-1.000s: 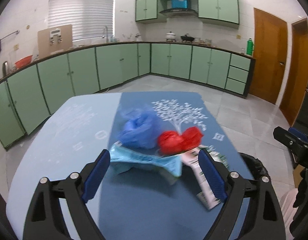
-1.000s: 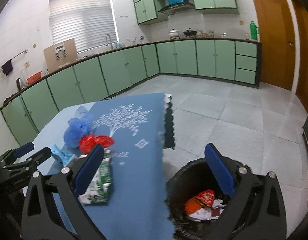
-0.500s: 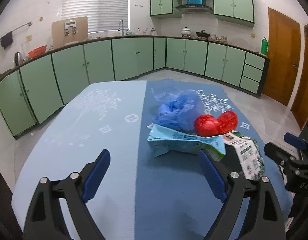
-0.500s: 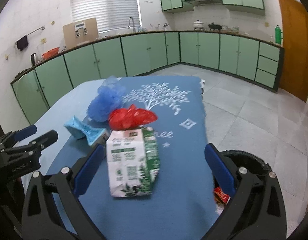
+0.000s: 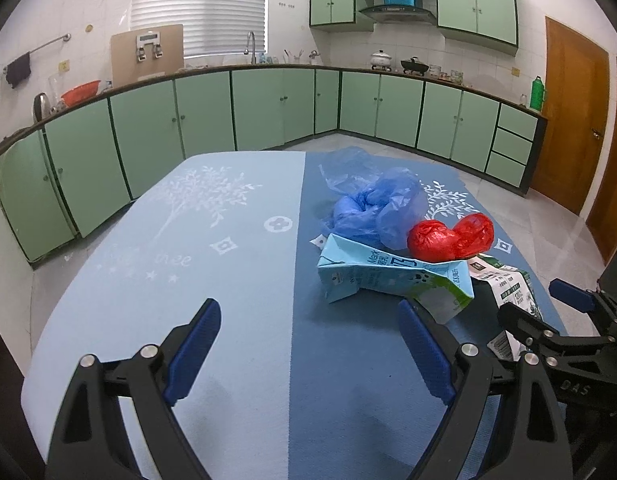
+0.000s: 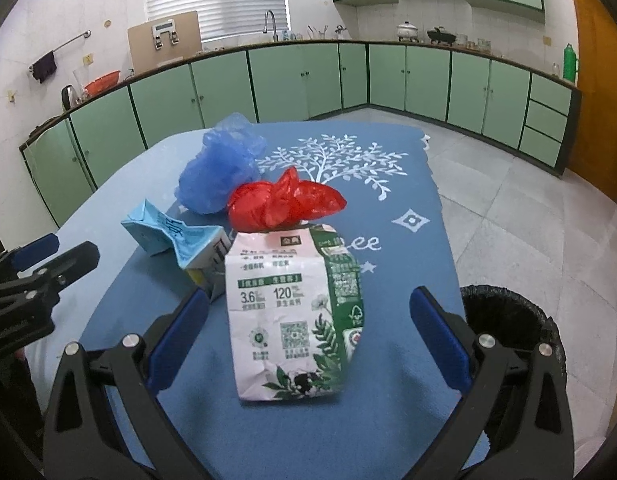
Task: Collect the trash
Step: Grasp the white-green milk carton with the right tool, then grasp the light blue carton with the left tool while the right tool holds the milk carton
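Both tongs stand wide open and hold nothing. From the left wrist view, the left gripper (image 5: 308, 332) hovers low over the table (image 5: 228, 320) with its jaws spread, the bare cloth between them, and 4 pieces of trash lie ahead and to its right, all uncollected: a flattened light-blue carton (image 5: 392, 276) nearest, a crumpled blue plastic bag (image 5: 372, 208) behind it, a red plastic bag (image 5: 448, 238) resting against the carton's far edge, and a white-and-green carton (image 5: 508, 284) partly hidden at the right. The right gripper (image 5: 548, 312) shows at that edge, just beside the white-and-green carton. No bin appears in this view. From the right wrist view, the right gripper (image 6: 308, 312) is lined up on the white-and-green carton (image 6: 292, 320), which lies flat between the spread jaws without touching either pad, so I judge a pick of this piece is the step in hand. The red plastic bag (image 6: 284, 204) touches the carton's far end, the light-blue carton (image 6: 176, 240) sits just beside its left corner, and the blue plastic bag (image 6: 220, 168) lies farther back. A black-lined trash bin (image 6: 508, 320) stands on the floor just off the table's right edge; its contents are hidden here. The left gripper (image 6: 48, 260) hangs at the left. The light-blue carton near the left pad could be caught in the closing.
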Motion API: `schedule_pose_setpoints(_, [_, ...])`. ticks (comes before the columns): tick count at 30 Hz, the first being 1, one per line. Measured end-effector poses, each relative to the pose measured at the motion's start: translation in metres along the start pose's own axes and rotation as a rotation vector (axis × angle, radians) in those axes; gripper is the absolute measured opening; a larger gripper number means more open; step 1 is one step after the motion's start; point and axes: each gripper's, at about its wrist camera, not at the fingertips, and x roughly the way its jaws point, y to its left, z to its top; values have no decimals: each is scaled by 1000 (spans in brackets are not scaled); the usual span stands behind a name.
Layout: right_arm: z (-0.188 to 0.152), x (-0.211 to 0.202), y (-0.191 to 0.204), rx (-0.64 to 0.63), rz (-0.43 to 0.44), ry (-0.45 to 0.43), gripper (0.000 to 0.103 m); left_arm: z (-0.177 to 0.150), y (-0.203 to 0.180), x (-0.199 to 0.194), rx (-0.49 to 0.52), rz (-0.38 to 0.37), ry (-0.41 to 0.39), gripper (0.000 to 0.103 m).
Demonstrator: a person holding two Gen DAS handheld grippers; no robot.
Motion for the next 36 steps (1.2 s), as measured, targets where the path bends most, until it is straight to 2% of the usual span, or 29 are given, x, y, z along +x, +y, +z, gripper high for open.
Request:
schedule_pose_setpoints(11, [5, 11, -2, -4, 28, 31, 97, 0, -3, 3, 8, -4, 9, 88])
schedule_pose_setpoints(15, [6, 13, -4, -2, 44, 43, 80, 1, -7, 5, 11, -8, 14, 88])
schedule_pose_setpoints(17, [6, 16, -5, 7, 51, 55, 76, 1, -8, 5, 11, -10, 16, 88])
schedule_pose_setpoints(18, [6, 16, -6, 10, 64, 55, 70, 1, -8, 6, 11, -11, 17, 88])
schedule_pose_setpoints(27, [6, 5, -12, 17, 61, 31, 69, 3, -17, 5, 18, -22, 18, 88])
schedule_pose_setpoints(36, [9, -11, -35, 37, 14, -1, 69, 9, -43, 5, 36, -81, 17, 88])
